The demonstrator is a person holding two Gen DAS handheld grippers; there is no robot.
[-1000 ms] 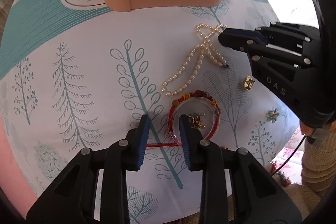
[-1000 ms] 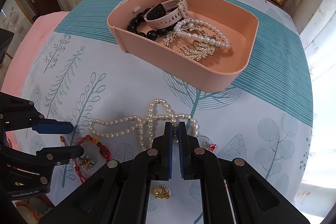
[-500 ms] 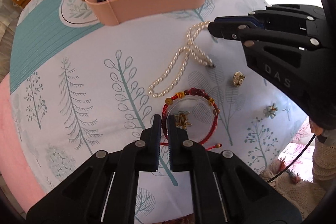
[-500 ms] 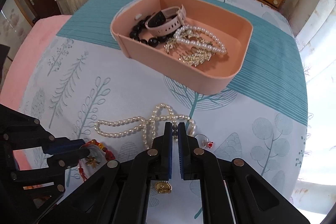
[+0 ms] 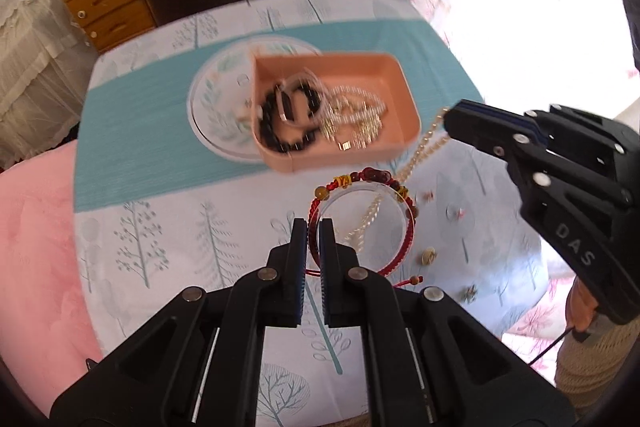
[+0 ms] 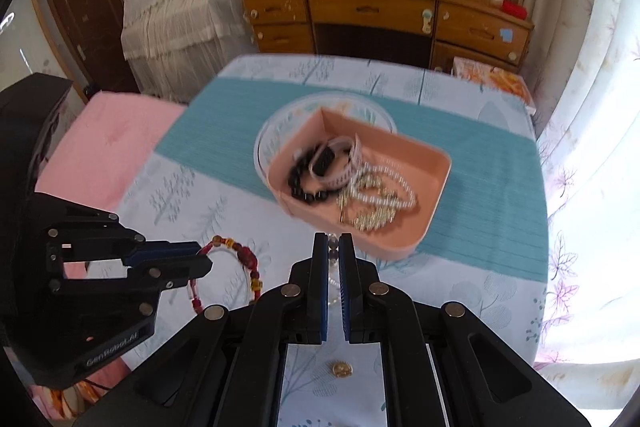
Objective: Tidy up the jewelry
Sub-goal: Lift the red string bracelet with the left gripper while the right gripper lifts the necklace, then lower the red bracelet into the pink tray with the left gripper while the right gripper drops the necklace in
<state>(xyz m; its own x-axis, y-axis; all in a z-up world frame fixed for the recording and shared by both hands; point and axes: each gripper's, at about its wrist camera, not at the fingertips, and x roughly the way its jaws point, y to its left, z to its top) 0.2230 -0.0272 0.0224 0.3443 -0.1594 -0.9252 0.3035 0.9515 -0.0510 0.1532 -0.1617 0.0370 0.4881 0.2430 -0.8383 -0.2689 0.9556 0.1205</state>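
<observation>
Holding two pieces aloft: left gripper [image 5: 314, 239] jaws closed on red beaded bracelet [image 5: 362, 183], centre frame; right gripper [image 6: 333, 249] jaws closed on pearl necklace [image 5: 420, 151]. Pink tray [image 6: 434, 199], mid-frame, already stocked with watch, black beads, pearls. Small gold pieces [image 6: 341, 369] remain on tabletop [image 5: 160, 211]

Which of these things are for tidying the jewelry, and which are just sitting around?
For the job:
- red bracelet, in the left gripper
- pearl necklace, in the right gripper
- pink tray with jewelry in it
- gold earring left on the cloth

Just around:
- wooden dresser
- curtain
- pink blanket
</observation>
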